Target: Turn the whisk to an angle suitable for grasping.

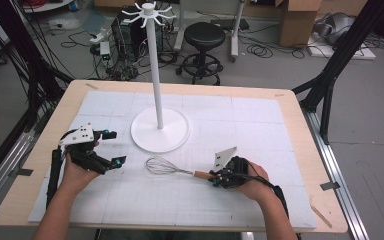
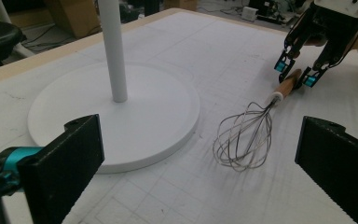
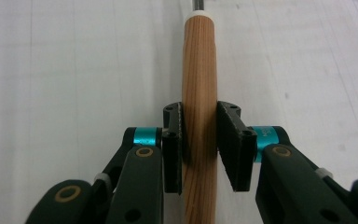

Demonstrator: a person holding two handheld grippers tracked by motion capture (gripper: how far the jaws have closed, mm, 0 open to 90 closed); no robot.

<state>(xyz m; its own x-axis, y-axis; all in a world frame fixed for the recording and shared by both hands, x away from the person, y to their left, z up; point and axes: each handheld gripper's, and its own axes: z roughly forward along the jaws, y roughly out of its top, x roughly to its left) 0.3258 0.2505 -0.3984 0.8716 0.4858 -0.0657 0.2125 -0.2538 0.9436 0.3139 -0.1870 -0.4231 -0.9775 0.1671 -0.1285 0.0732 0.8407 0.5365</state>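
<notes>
A wire whisk (image 1: 162,166) with a wooden handle (image 3: 199,70) lies on the white mat, its wire head pointing left toward the stand. My right gripper (image 1: 215,176) is low over the mat with its two pads against either side of the handle (image 2: 289,86), shut on it near the handle's end. My left gripper (image 1: 115,147) rests at the left of the mat, jaws wide open and nothing between them. In the left gripper view the whisk's wire head (image 2: 244,137) lies ahead of the open left gripper (image 2: 198,172), and the right gripper (image 2: 296,73) is farther off.
A tall white stand (image 1: 160,131) with a round base and hooks at its top rises from the middle of the mat, just behind the whisk. The mat (image 1: 260,115) covers a wooden table (image 1: 300,115). A stool and cables are on the floor beyond.
</notes>
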